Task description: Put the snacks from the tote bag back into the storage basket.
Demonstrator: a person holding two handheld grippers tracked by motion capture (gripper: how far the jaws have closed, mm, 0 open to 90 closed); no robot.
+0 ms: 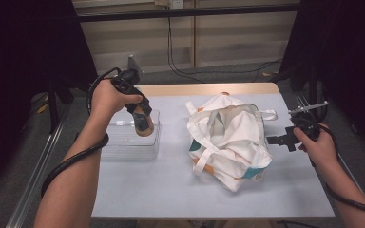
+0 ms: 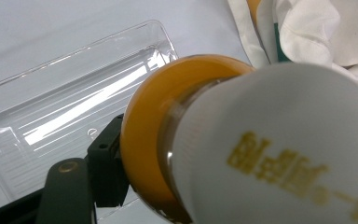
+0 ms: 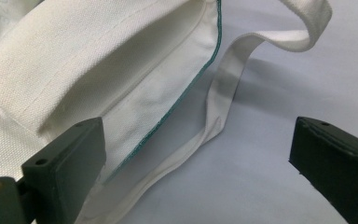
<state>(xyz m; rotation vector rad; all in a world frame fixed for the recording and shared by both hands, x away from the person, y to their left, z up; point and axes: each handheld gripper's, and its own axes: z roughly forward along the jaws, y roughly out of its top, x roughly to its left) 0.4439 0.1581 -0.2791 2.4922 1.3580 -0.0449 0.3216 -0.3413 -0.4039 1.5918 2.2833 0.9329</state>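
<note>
From above, we see our left gripper (image 1: 141,118) pinching an orange-capped bottle (image 1: 144,124) over the clear tray (image 1: 123,147), while our right gripper (image 1: 272,140) sits at the white tote bag (image 1: 228,137). Along the left jaws, the bottle (image 2: 242,149) is clamped above the tray (image 2: 65,107); along the right, ours (image 3: 196,163) stand spread wide, holding nothing, the bag's strap (image 3: 223,88) lying between them

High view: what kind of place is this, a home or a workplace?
Probably a lab or recording workspace, not a home. A plain table stands between dark curtains, a metal rail runs beside it, and cables lie loose on the floor behind.
</note>
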